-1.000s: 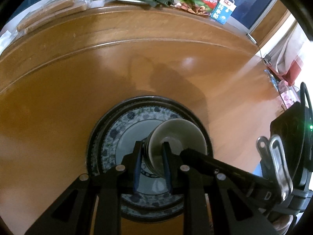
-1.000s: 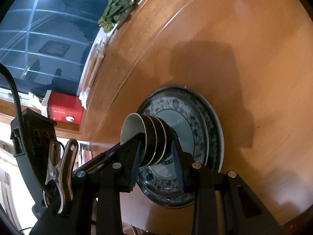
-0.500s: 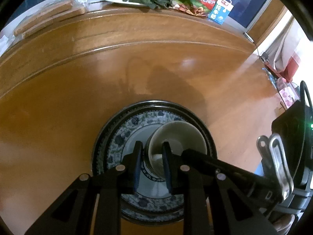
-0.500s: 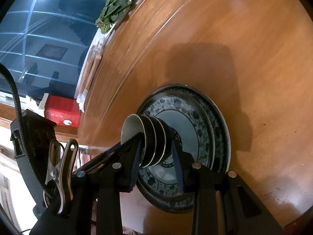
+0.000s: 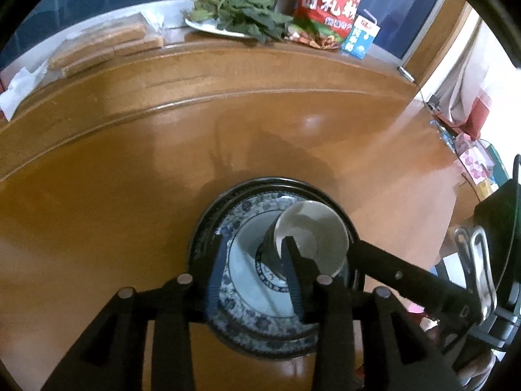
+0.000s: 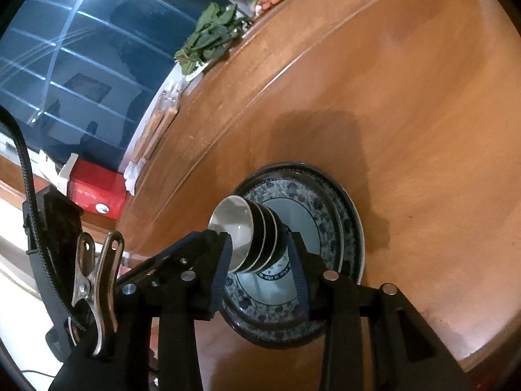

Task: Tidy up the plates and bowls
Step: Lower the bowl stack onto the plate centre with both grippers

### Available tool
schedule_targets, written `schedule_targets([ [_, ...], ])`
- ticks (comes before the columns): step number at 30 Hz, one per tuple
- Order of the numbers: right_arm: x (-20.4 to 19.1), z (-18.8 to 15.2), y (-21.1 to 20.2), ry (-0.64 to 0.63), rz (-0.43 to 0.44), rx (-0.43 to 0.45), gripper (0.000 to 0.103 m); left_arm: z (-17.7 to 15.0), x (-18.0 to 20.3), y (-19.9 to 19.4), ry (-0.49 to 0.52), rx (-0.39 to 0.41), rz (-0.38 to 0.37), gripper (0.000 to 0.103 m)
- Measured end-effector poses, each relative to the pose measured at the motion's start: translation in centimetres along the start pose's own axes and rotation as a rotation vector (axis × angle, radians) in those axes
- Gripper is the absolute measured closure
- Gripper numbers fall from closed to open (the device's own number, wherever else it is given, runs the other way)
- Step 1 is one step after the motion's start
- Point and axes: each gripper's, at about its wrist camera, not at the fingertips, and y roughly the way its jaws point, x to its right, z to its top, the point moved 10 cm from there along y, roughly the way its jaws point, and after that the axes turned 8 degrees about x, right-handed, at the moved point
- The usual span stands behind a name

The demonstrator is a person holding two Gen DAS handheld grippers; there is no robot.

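plates (image 5: 247, 296): blue-patterned stack, near side of wooden table (image 5: 130, 195) | bowls (image 5: 309, 238): nested stack on the top plate | left gripper (image 5: 254, 273): opening, released, bowls beside right finger | right gripper (image 6: 260, 260): opening, bowls between fingers, contact unclear

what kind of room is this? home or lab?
Most likely a home dining room. A big round wooden table holds patterned plates with stacked bowls, and leafy greens, a red snack bag and a milk carton sit at its far edge.
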Motion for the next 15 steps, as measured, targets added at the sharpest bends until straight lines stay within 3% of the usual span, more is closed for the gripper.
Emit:
schedule_targets([
  [15,-1.2,-2.8,-3.0,-0.216,-0.123,0.138,0.063,-3.3,-0.9,-1.5,0.079,0.041,0.042,0.062],
])
